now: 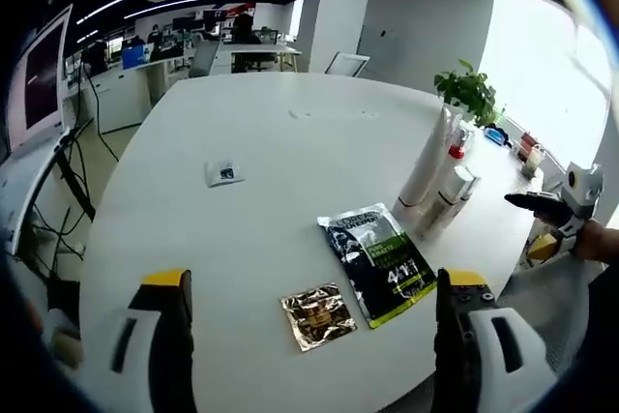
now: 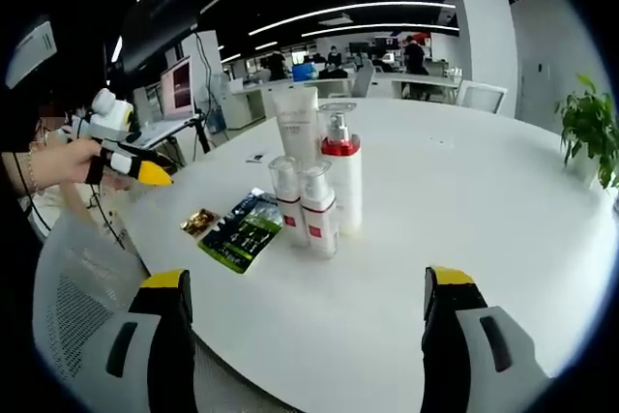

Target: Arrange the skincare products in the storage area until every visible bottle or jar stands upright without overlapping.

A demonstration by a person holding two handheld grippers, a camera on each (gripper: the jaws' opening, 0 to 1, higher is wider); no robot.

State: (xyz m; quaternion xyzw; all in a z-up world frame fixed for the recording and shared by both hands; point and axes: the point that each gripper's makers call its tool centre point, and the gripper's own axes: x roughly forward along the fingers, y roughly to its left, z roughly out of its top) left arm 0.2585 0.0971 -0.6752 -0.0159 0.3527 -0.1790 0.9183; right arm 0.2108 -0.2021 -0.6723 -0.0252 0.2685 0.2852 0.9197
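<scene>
Open-plan office space with desks and monitors lies behind a large white rounded table [image 1: 290, 171]. Both pairs of tongs hover off its near edge, clear of everything. The left tongs [image 1: 314, 287] stand wide apart and hold nothing; the right tongs [image 2: 302, 287] are likewise spread wide and empty (each pair also shows small in the other's view, held in a hand).

Near one side edge of the table stands a tight cluster of skincare products, all upright with long axes vertical: a tall white tube [image 2: 297, 123], a white pump bottle with a red collar [image 2: 340, 176], and two small white bottles with red bands [image 2: 305, 205] just in front, touching or nearly so. Just beside them a black-and-green sachet [image 1: 379, 260] lies flat, its long axis running toward the near edge, and a small gold foil packet [image 1: 317, 315] lies flat near it. A potted green plant [image 1: 471, 92] sits by the far edge. Most of the tabletop is open.
</scene>
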